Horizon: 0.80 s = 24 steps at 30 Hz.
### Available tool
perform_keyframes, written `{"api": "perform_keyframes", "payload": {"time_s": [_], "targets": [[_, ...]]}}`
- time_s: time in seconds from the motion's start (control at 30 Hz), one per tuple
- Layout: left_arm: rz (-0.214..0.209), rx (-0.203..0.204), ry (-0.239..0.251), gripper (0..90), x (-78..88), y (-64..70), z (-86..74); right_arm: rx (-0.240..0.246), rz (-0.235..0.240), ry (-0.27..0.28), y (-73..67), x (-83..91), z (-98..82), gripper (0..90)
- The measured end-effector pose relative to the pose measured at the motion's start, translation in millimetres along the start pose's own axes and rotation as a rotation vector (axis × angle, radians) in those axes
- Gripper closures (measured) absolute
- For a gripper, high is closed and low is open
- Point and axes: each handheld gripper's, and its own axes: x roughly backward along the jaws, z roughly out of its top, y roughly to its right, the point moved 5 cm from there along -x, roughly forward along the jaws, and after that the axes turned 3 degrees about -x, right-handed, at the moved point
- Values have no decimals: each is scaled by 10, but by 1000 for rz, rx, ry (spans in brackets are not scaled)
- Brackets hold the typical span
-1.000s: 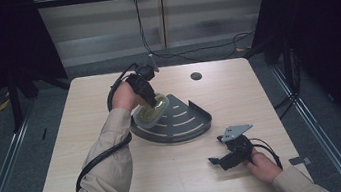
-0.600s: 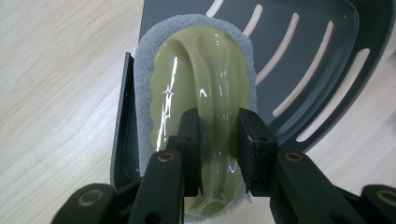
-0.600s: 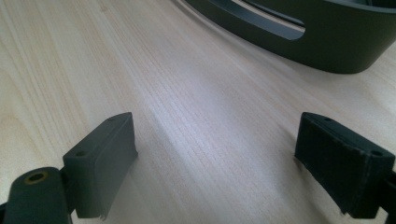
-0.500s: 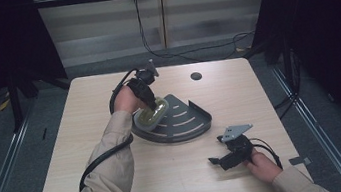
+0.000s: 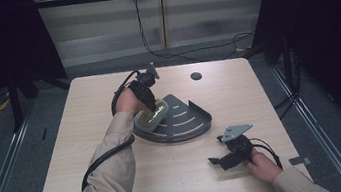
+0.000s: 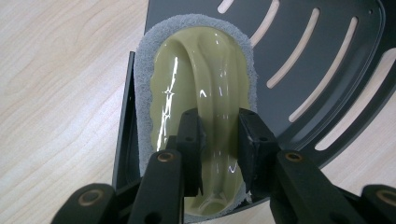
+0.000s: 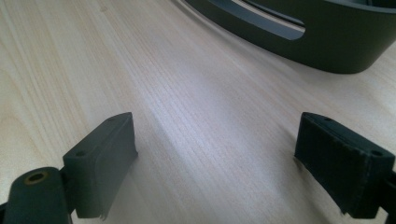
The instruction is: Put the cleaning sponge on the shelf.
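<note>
Firmly pinched by its raised middle ridge between the jaws of the left gripper (image 6: 218, 140): a yellow-green scrubber (image 6: 196, 107) with a grey sponge underside, resting flat on the left end of a dark slotted rack (image 5: 182, 119) at the middle of the wooden table (image 5: 84, 108). Gripped from above on the ridge, seemingly the one part narrow enough to hold, with the sponge face kept downward against the metal, ready either to be left there or to wipe. Parked well apart near the table's front edge: the right gripper (image 5: 220, 155), lying low on the wood, jaws spread wide and empty, pointed toward the rack's curved wall (image 7: 327, 44), apparently out of the way.
</note>
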Motion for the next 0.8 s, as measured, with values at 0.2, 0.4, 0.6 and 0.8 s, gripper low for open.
{"api": "perform_keyframes", "payload": {"time_s": [0.2, 0.4, 0.6, 0.8], "targets": [[2, -3, 0, 722, -48, -16, 0, 0, 0, 0, 0, 0, 0, 120], [-5, 9, -5, 722, -94, -49, -28, -1, 0, 0, 0, 0, 0, 120], [-13, 15, -5, 721, -130, -70, -37, -1, 1, 0, 0, 0, 0, 120], [-12, 13, -15, 721, -167, -61, -42, -1, 1, 0, 0, -1, 0, 120]]}}
